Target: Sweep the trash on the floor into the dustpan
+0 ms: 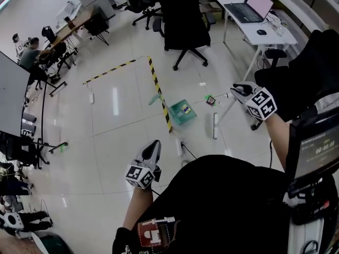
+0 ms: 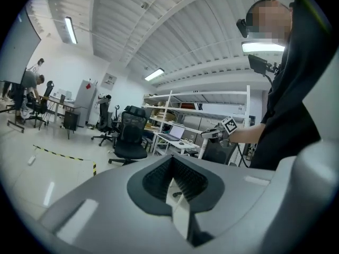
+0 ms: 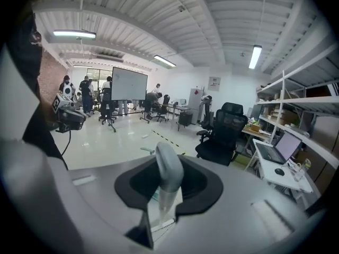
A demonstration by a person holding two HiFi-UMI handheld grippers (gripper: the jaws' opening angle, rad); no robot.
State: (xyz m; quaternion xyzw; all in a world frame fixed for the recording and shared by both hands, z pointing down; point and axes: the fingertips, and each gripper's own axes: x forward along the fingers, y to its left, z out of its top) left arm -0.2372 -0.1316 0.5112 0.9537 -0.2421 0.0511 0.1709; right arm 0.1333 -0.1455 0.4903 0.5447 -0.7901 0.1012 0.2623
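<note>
Closest in, the left gripper hangs low by the person's body with its jaws pulled together and nothing in them, so it's just along for the ride right now. The right gripper is the one doing the work: it's clamped on the pale broom handle, which runs down from it to the floor.

Down there, the white brush head sits on the tiles, long axis running roughly away from the person. Just left of it, a bit further out, is the green dustpan, right against the black-and-yellow tape line. I can't tell which way its mouth faces from here.

The bit that matters: a small colourful wrapper lies just beyond the brush head and right of the dustpan. So I'd guess the broom needs to go out past the wrapper, then drag it left. The head is already broadside for that.

Further out there's a tiny white scrap, too small to identify.
</note>
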